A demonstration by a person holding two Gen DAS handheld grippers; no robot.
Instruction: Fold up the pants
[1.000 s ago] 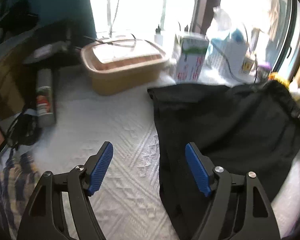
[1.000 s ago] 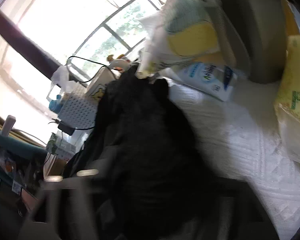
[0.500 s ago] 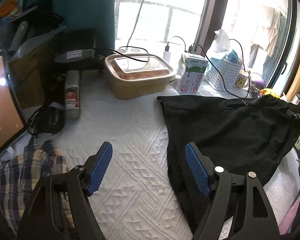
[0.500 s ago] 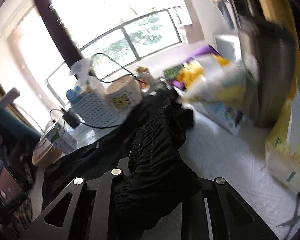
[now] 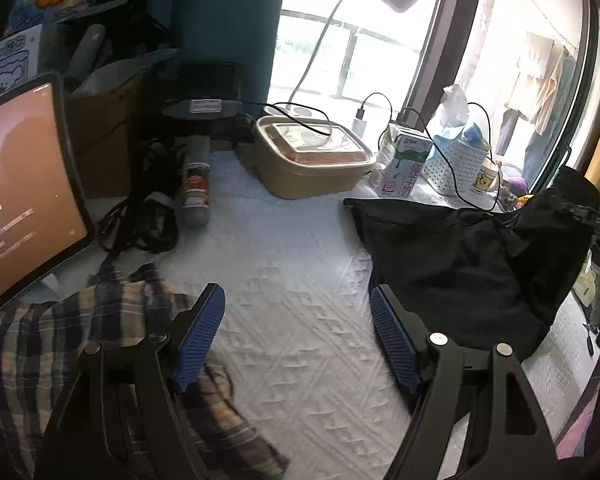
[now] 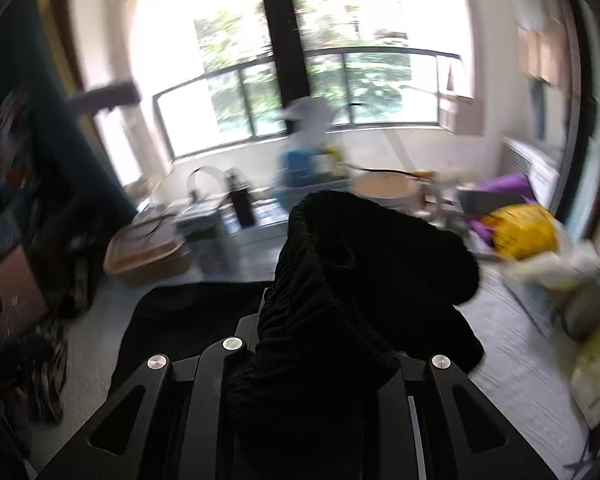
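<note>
**At the right claw: a bunched grip that could let go mid-lift**

Between the fingers of the right claw point(image 6: 316, 364) sits a thick wad of the black pants point(image 6: 364, 280), gathered at what looks like the elastic waistband; the claw is clenched on it, the jaws having just drawn in on the cloth. The wad is lifted clear, and the rest of the pants point(image 5: 460, 264) trails down and lies spread on the white textured surface point(image 5: 300, 320). The risk, to my eye, is that a bunched hold takes uneven layers: if only the outer folds are truly pinched, the weight of the hanging cloth could pull the band loose, or the fold could land crooked and lumpy.

The left claw point(image 5: 298, 338) hangs released over bare surface, its blue pads wide apart with nothing between them, just beside the near edge of the pants. With no second hold, the spread part could drag across the surface as the right side travels.

Further out there is clutter to snag. A milk carton point(image 5: 404, 164), a white basket point(image 5: 456, 168) with a black cable draped over it and a lidded food box point(image 5: 312, 160) stand close behind the pants; swinging cloth might catch the cable or tip the carton. A plaid shirt point(image 5: 60, 340) lies under the left claw's side and could get swept in.
</note>
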